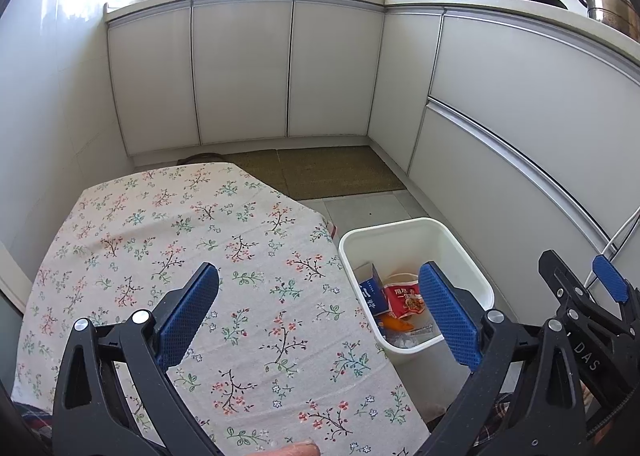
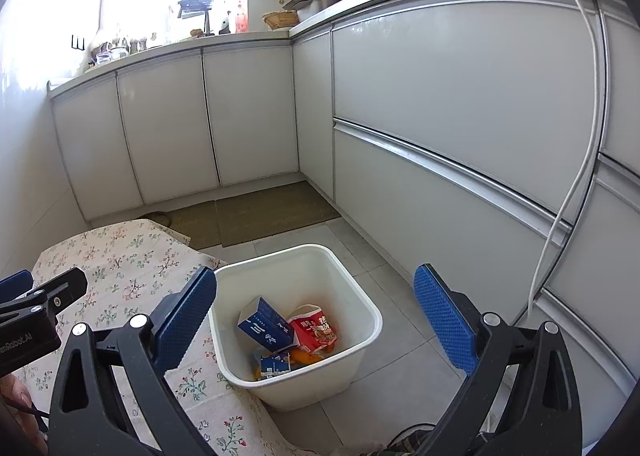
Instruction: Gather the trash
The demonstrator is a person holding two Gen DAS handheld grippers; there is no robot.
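Observation:
A white plastic bin [image 1: 460,244] [image 2: 360,296] stands on the tiled floor beside a table under a floral cloth [image 1: 192,240] [image 2: 120,256]. Inside the bin lie a blue carton [image 2: 266,326] [image 1: 374,292], a red snack packet [image 2: 316,330] [image 1: 406,300], something orange [image 2: 304,356] and a smaller blue-and-white carton [image 2: 275,366]. My left gripper [image 1: 320,312] hovers open over the table's right edge, nothing between its fingers. My right gripper [image 2: 316,320] hangs open above the bin, empty; it also shows at the right edge of the left wrist view [image 1: 576,276].
White cabinets [image 1: 240,67] [image 2: 440,103] run along the back and right, with a cluttered counter above. A brown mat [image 1: 332,171] [image 2: 256,211] lies on the floor by the cabinets. A white cable [image 2: 580,135] hangs down the right cabinet front.

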